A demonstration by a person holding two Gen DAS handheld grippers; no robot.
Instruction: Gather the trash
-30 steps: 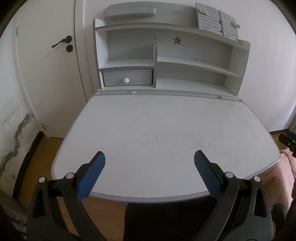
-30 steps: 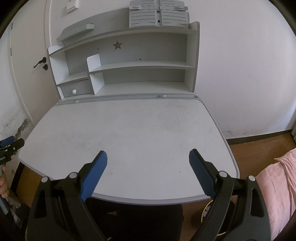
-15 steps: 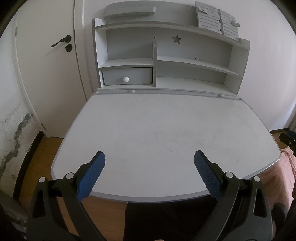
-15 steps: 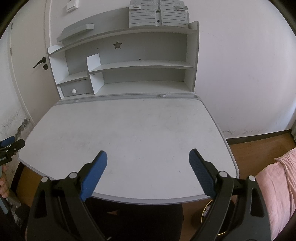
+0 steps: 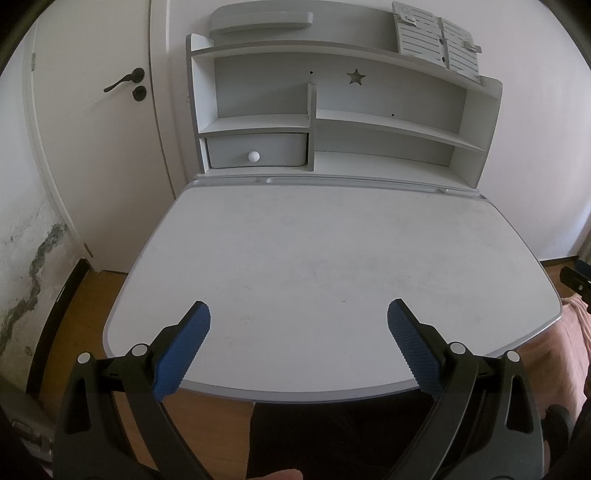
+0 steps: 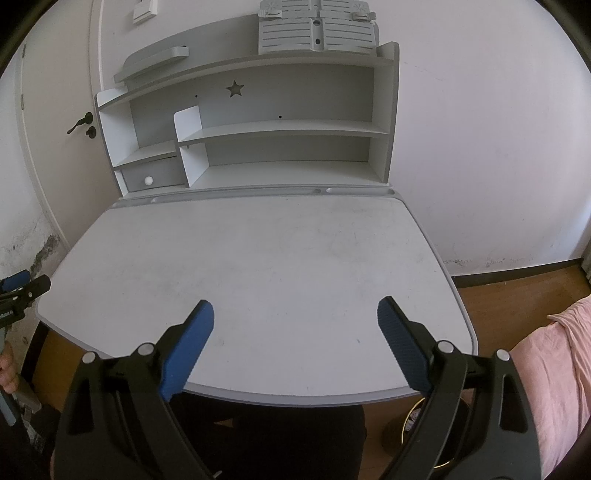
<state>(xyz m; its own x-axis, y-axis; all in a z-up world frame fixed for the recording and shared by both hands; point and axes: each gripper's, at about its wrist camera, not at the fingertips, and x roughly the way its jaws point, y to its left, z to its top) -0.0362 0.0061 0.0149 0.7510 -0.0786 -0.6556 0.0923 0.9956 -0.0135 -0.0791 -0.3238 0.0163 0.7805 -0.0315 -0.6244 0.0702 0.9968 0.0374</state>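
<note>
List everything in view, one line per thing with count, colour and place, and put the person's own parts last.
desk: one, pale grey, in front of both grippers; no trash shows on its top
shelf unit: one, grey, at the back of the desk
drawer: one, grey with a white knob, low on the shelf unit's left side
book stand: one, grey, slatted, on top of the shelf unit
door: one, white with a dark handle, left of the desk
bin: one, dark with a gold rim, on the floor under the desk's right side, mostly hidden
pink fabric: one, far right
left gripper: one, black with blue pads, open
right gripper: one, black with blue pads, open
</note>
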